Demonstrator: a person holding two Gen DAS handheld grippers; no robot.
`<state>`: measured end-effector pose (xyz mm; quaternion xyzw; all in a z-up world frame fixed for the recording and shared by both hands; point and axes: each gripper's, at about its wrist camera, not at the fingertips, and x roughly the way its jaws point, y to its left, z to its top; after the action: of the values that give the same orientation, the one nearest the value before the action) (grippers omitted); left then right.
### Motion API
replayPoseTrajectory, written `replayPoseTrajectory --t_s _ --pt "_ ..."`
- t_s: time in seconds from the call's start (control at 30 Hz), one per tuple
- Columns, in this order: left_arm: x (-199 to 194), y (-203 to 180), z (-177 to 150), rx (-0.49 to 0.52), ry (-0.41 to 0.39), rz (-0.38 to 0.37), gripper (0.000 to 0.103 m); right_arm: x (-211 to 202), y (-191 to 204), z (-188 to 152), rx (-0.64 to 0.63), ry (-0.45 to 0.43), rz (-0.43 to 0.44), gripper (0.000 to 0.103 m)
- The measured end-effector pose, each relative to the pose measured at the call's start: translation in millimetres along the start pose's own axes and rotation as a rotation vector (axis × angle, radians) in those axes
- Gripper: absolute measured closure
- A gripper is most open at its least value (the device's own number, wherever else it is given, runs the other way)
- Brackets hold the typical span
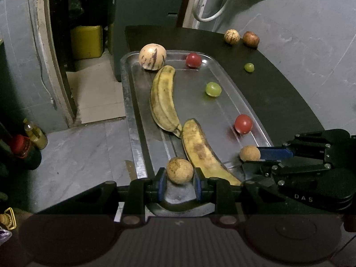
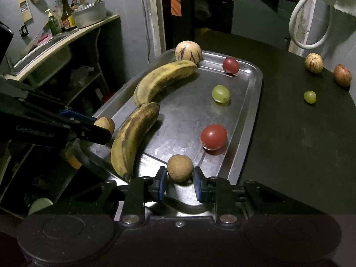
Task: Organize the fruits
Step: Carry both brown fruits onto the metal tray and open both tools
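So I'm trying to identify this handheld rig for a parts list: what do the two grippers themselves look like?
Both match: black angular bodies with silver screws and two blue finger pads. The left gripper carries pale lettering along its side, too blurred to read. The right gripper shows the letters DAS on its body. No cables, hands or sleeves are visible.

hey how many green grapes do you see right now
2. One green grape lies on the metal tray, between the two red fruits. The other grape sits off the tray on the dark table.
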<state>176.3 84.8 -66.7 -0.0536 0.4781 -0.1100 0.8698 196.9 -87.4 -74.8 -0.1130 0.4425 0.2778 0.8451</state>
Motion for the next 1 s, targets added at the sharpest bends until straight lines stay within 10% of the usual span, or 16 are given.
replayPoseTrajectory --t_s 0.63,1.0 --pt "7.5 -2.5 -2.6 -0.002 0.030 0.003 0.074 -2.7 -3.7 -2.0 0.025 0.000 -0.025 0.072" --pt "-9.5 -0.6 -3.1 0.006 0.006 -0.005 0.040 -22.4 -6.8 -5.0 0.052 -0.035 -0.060 0.043"
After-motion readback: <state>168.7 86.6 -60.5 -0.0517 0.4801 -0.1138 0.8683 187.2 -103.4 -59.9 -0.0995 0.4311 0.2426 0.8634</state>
